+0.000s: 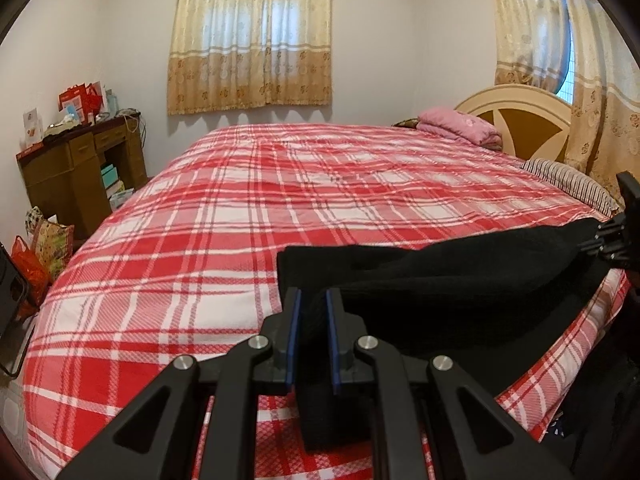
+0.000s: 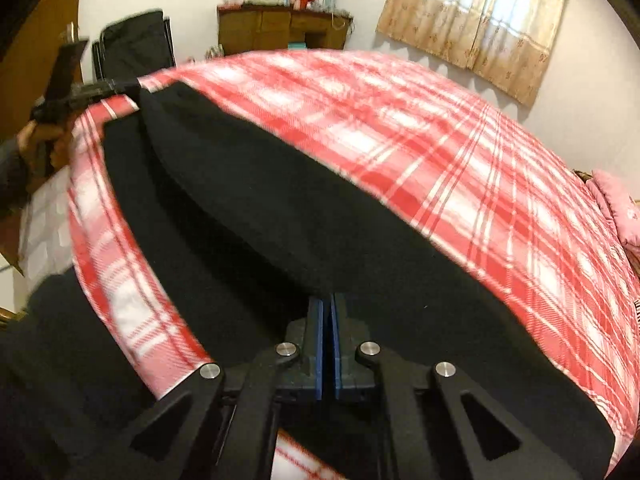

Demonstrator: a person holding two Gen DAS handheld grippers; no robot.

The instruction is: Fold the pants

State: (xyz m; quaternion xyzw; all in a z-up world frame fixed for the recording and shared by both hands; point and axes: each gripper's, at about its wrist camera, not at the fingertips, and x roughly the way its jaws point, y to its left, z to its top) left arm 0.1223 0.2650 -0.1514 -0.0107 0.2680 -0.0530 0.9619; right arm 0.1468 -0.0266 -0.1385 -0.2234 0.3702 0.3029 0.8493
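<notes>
Black pants (image 1: 460,276) are lying along the near edge of the plaid bed (image 1: 240,220). The left gripper (image 1: 311,304) is pinching one end; the right gripper (image 2: 329,300) is clamping the other.

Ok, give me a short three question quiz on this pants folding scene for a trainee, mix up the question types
1. True or false: the left gripper is shut on the black pants.
2. What does the right gripper hold? A) the pink blanket B) the black pants C) the striped pillow
3. Fill in: the pants lie on a bed cover with a red and white ____ pattern.

Key: 1 true, a fold of the black cloth sits between its blue pads. 2 B, its jaws are closed on the edge of the pants. 3 plaid.
</notes>
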